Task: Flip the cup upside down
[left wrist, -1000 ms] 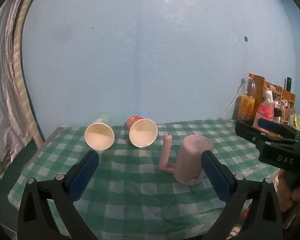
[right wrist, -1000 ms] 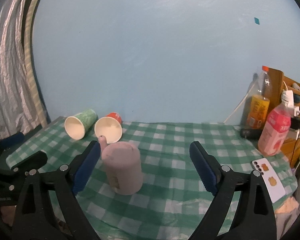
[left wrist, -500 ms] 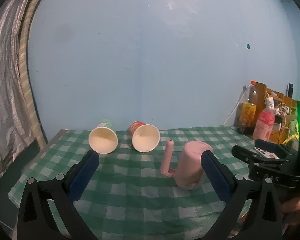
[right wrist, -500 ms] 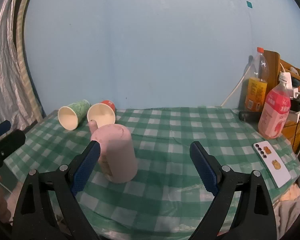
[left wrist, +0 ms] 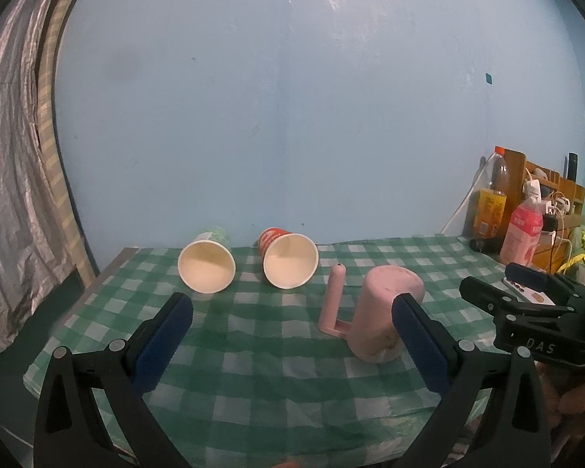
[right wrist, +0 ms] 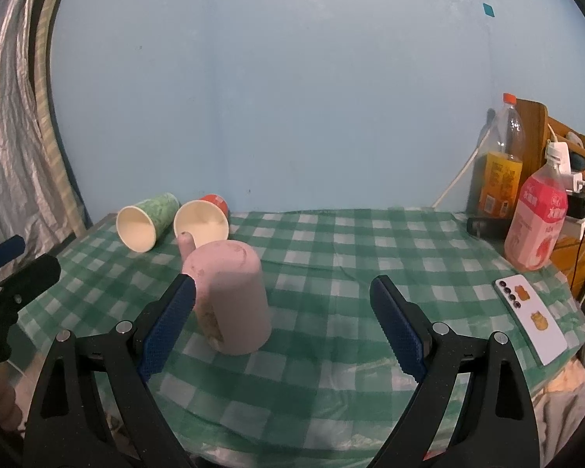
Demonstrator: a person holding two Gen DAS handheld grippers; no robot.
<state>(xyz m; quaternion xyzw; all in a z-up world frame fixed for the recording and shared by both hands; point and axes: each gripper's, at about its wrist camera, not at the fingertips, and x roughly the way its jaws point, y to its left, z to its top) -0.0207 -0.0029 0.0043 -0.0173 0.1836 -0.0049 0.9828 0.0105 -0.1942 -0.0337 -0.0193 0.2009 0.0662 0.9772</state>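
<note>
A pink cup (left wrist: 386, 312) with a long handle (left wrist: 333, 298) stands upside down on the green checked tablecloth (left wrist: 253, 355); it also shows in the right wrist view (right wrist: 232, 296). My left gripper (left wrist: 290, 345) is open and empty, back from the cup. My right gripper (right wrist: 284, 329) is open and empty, its left finger close beside the cup. Each gripper shows at the edge of the other's view.
Two paper cups lie on their sides at the back left, one green (right wrist: 144, 220) and one red (right wrist: 202, 222). Bottles (right wrist: 536, 230) and cables stand at the right. A phone (right wrist: 528, 318) lies near the table's right edge.
Both grippers have drawn back and levelled a little; the views shift slightly. The pink cup stays upside down in the same spot.
</note>
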